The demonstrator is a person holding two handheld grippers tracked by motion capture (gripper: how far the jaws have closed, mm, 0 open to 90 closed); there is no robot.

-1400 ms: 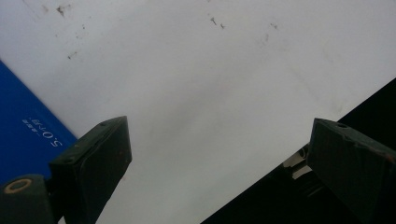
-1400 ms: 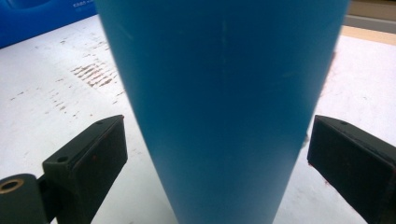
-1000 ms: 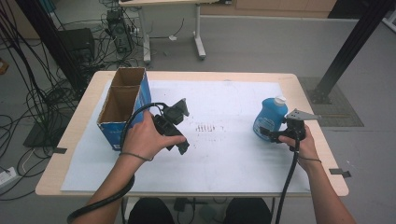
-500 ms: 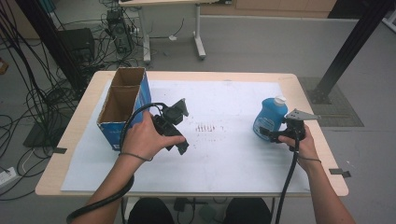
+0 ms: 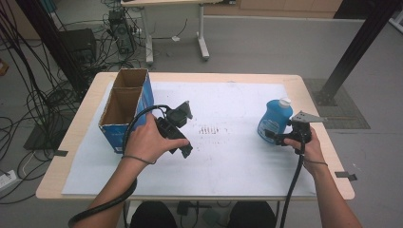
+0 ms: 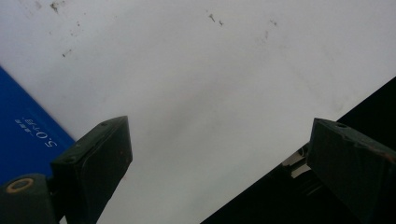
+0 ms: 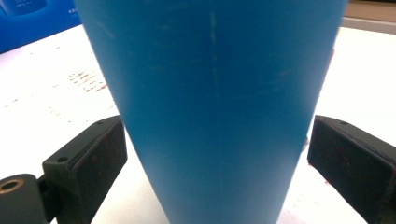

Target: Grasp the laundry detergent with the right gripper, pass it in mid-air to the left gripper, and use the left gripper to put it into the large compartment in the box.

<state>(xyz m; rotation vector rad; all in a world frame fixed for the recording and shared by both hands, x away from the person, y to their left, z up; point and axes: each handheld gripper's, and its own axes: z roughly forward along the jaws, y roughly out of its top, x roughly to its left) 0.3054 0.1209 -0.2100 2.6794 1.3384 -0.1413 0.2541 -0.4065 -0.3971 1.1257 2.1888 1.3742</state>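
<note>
Blue bottle (image 5: 274, 119) stands at right of frame on the desk's white sheet (image 5: 228, 156), white cap up, long axis vertical. Open cardboard box (image 5: 124, 107) sits upper left, well apart; nothing lies between them but bare paper with faint marks. Right tool (image 5: 273, 137) is at the bottle's base: jaws spread on either side of the body, slight gaps visible, not pinching. Left tool (image 5: 183, 148) hovers over paper just beside the box, jaws wide apart, holding nothing.
</note>
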